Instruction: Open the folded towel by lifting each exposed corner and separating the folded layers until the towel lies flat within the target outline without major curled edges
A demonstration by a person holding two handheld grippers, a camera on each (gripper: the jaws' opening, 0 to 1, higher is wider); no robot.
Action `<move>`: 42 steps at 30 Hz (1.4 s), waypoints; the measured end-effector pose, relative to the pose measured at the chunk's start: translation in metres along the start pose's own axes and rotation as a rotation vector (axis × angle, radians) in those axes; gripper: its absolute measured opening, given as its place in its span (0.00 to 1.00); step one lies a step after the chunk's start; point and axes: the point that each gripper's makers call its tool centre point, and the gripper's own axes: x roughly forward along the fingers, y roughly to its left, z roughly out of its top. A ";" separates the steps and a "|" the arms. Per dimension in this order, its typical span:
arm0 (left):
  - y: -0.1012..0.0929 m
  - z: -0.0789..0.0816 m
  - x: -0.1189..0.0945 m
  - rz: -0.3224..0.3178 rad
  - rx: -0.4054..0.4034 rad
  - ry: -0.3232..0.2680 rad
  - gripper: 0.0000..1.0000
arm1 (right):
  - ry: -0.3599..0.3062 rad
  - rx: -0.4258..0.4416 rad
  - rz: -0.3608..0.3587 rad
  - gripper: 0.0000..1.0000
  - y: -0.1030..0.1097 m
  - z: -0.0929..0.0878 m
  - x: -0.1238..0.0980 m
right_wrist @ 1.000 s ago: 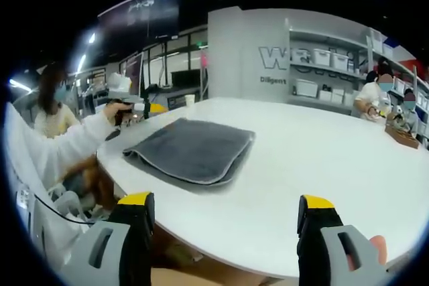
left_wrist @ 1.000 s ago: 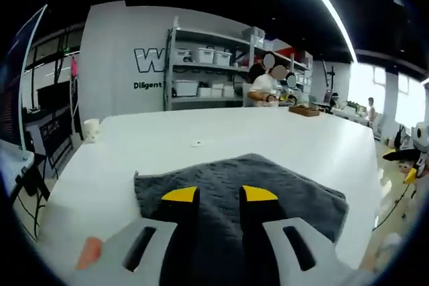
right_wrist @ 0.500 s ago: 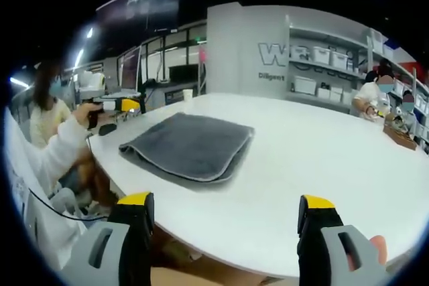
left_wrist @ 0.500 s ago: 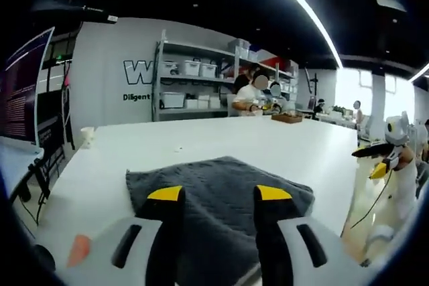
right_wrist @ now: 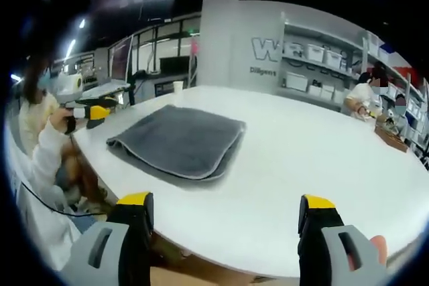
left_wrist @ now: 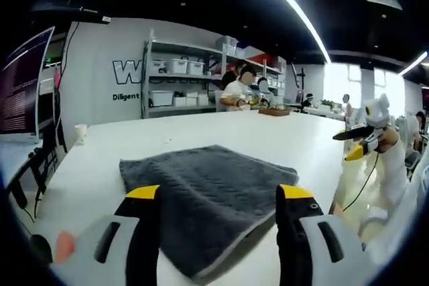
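Observation:
A folded dark grey towel (left_wrist: 201, 192) lies on the white table (left_wrist: 221, 128), just beyond my left gripper (left_wrist: 219, 192), whose yellow-tipped jaws stand open and apart with nothing between them. In the right gripper view the same towel (right_wrist: 177, 140) lies at the table's left part, its layered edge facing me. My right gripper (right_wrist: 226, 200) is open, well short of the towel, near the table's front edge. The other gripper (right_wrist: 94, 112) shows at the left, held in a person's hand; likewise a gripper (left_wrist: 358, 140) shows at the right in the left gripper view.
A white cup (left_wrist: 80, 130) stands at the table's far left. Grey shelving (left_wrist: 181, 85) with white bins lines the back wall. People sit at the table's far end beside a wooden tray (right_wrist: 395, 137). A small white bit (left_wrist: 166, 140) lies on the table.
My left gripper's jaws have spread wider and it has drawn back from over the towel. The right gripper's camera shifted slightly; its jaws stayed open.

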 end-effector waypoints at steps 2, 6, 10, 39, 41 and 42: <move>0.000 -0.003 0.000 -0.015 -0.005 0.007 0.76 | 0.002 0.032 -0.015 0.89 -0.004 -0.002 0.002; -0.004 -0.010 0.000 -0.029 0.024 0.027 0.82 | 0.019 0.045 -0.019 0.89 -0.003 -0.003 0.006; -0.006 -0.010 -0.002 -0.051 0.019 0.014 0.86 | 0.035 0.045 -0.022 0.89 0.000 -0.002 0.008; 0.027 -0.002 -0.036 -0.063 -0.087 -0.022 0.98 | 0.063 0.256 0.059 0.91 0.056 -0.005 0.095; 0.029 0.000 -0.037 -0.059 -0.081 -0.026 0.98 | 0.068 0.268 0.052 0.91 0.055 -0.007 0.101; 0.029 0.000 -0.037 -0.058 -0.080 -0.028 0.99 | 0.073 0.276 0.050 0.91 0.055 -0.009 0.103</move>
